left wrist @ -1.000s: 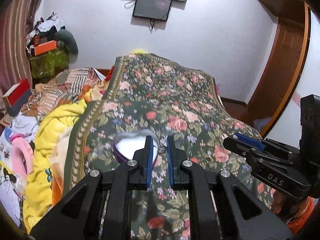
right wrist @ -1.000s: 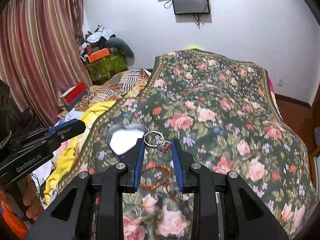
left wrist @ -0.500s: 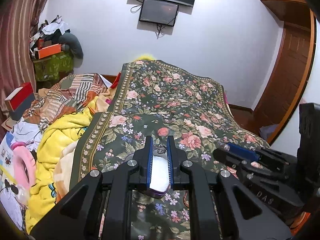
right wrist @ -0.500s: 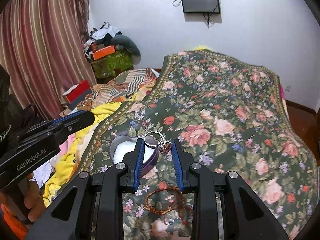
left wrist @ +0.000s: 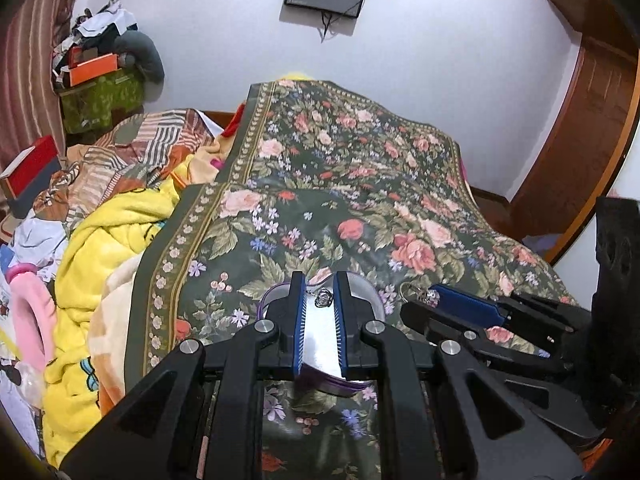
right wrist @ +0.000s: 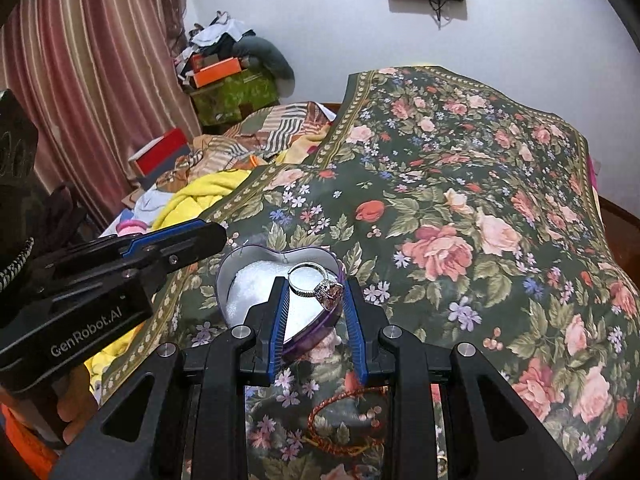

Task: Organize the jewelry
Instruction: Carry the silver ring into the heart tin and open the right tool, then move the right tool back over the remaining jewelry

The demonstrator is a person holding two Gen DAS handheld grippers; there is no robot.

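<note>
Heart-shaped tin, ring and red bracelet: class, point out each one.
heart-shaped tin [right wrist: 240,280], right wrist view, on its white lining.
ring [right wrist: 308,282], right wrist view, on its silver band.
red bracelet [right wrist: 340,448], right wrist view, on its beaded cord.

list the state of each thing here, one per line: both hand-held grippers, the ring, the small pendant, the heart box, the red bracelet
left hand-held gripper: shut on the small pendant
right hand-held gripper: shut on the ring
ring: held above the heart box, stone toward the right finger
small pendant: pinched between the fingertips, above the box
heart box: open, no lid on it, white lining showing
red bracelet: lying loose on the floral bedspread, outside the box
</note>
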